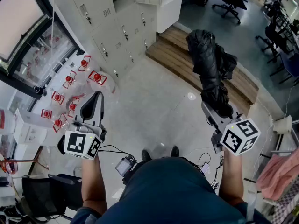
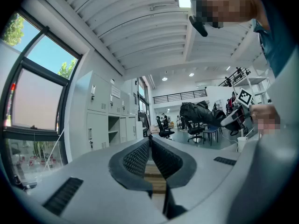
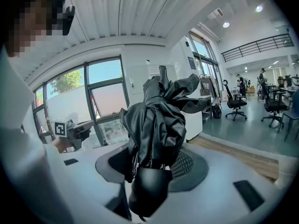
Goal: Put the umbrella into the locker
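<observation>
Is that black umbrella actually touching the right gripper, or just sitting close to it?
Touching. The right gripper view shows the umbrella clamped between the jaws of the right gripper, with no gap on either side.

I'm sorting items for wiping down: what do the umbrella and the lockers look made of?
The umbrella: black coated fabric, likely nylon or polyester, slightly glossy; it bunches in soft, shiny folds. The lockers: probably painted sheet metal, matte light grey; flat doors with vent slots and small locks.
</observation>
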The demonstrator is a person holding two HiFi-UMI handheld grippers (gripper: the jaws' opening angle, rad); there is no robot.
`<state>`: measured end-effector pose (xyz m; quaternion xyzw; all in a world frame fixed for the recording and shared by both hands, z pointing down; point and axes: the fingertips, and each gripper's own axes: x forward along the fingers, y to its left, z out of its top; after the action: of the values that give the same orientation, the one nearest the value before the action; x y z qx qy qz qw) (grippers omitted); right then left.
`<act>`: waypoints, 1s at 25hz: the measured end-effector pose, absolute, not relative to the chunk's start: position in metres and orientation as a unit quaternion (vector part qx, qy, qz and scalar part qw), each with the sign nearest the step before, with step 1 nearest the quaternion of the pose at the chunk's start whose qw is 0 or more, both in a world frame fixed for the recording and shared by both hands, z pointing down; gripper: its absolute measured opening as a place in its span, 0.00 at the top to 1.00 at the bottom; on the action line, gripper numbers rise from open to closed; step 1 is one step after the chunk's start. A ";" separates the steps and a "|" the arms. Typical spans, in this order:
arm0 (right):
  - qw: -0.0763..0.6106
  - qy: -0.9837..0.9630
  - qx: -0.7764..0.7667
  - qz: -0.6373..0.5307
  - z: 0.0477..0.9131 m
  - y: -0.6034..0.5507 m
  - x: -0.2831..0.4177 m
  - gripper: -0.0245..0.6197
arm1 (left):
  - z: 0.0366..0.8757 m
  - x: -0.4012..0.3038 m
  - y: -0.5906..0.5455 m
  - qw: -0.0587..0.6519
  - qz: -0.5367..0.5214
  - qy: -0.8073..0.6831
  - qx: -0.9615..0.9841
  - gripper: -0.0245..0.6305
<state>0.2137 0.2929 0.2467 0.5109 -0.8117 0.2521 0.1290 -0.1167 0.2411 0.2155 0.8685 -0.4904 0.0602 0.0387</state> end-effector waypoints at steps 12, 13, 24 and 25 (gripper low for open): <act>0.119 -0.811 0.513 0.255 0.237 0.309 0.190 0.62 | 0.217 -0.133 0.259 0.046 0.064 -0.475 0.877 0.91; 0.117 -0.811 0.513 0.255 0.235 0.311 0.186 0.62 | 0.216 -0.135 0.262 0.046 0.064 -0.473 0.877 0.91; 0.107 -0.808 0.521 0.251 0.257 0.297 0.147 0.63 | 0.247 -0.163 0.253 0.050 0.063 -0.443 0.893 0.91; 0.107 -0.809 0.522 0.251 0.259 0.295 0.146 0.63 | 0.250 -0.163 0.251 0.051 0.064 -0.440 0.894 0.91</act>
<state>0.1458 0.2952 0.2590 0.5215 -0.8085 0.2509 0.1067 -0.1628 0.2509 0.2500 0.8943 -0.4399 0.0641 0.0513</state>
